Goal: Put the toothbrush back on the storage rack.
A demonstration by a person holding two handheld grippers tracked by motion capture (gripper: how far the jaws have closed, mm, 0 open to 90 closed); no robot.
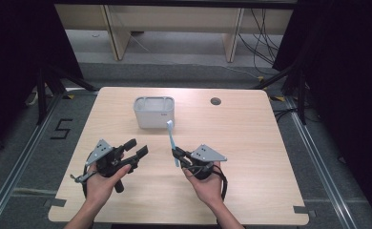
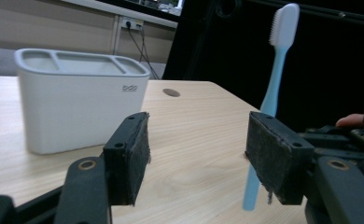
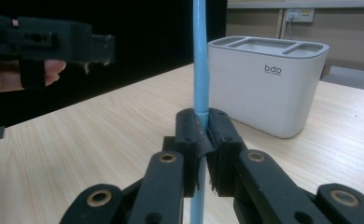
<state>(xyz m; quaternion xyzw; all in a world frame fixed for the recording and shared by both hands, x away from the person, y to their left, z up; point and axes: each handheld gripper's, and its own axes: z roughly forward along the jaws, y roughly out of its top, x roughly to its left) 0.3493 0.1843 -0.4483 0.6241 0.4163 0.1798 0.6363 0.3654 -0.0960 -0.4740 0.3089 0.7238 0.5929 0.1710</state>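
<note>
Your right gripper [image 3: 202, 140] has its jaws closed tight on the light-blue plastic toothbrush [image 1: 172, 143], low on the handle, just above its tail end. Your left gripper [image 1: 137, 149] is spread wide with nothing between its pads.

Risks, as I judge them:
- The grip is near the bottom of a long thin handle, so most of the length stands free above the jaws. Any quick wrist turn and the handle can pivot in the pads or slide down through them.
- The white rectangular plastic holder with three top compartments [image 1: 154, 112] sits above centre in the high view, unrestrained on the light wood table [image 1: 251, 143]. If it's the target, the slots look narrow; come in off-line and you'll catch the rim and push or tip the holder.
- The left gripper hangs near the toothbrush, lower left of centre in the high view. Its right pad [image 2: 276, 156] overlaps the handle in the left gripper view. Drift inward and you'll knock it.

Orientation: the toothbrush stands close to upright, long axis vertical. The white bristle head [image 2: 283, 23] is on top, at the upper right of the left gripper view. The tail points down toward the table, and I can't tell whether it touches. In the high view it sits just right of centre, with the head near the holder's lower right corner.
</note>
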